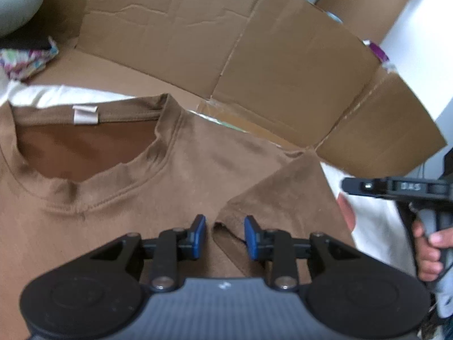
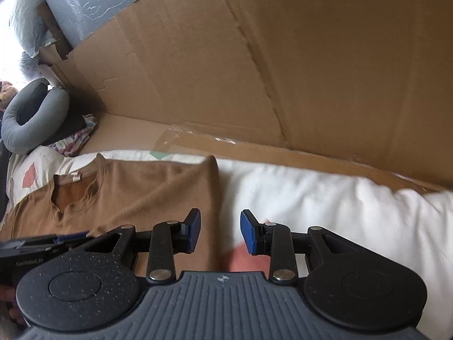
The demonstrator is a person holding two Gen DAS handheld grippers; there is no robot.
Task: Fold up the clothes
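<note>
the left claw [image 1: 225, 233] is standing released just above the brown t-shirt [image 1: 119, 204], its blue pads parted with the hem of the folded-in sleeve [image 1: 283, 198] lying between them, not pinched; it looks as if the sleeve is being left there so that side of the shirt makes a straight edge. the right claw [image 2: 220, 232] is also released and grasping nothing, hanging over the line where the shirt's folded side edge is meeting the white bedding [image 2: 325, 206], one pad over cloth and the other over the sheet. seen from the left wrist, the right claw's handle is sitting off to the side in the person's hand [image 1: 430, 252], near the bed's edge. the t-shirt is lying flat on the bed, front up, with the collar [image 1: 93, 167] and its white label [image 1: 85, 114] toward the cardboard wall [image 1: 226, 42] standing along the bed's far edge. a grey neck pillow [image 2: 31, 116] and patterned cloth [image 2: 76, 138] are sitting at the bed's far corner, well apart from the shirt. judging by this, one side fold is done and more folds are remaining.
</note>
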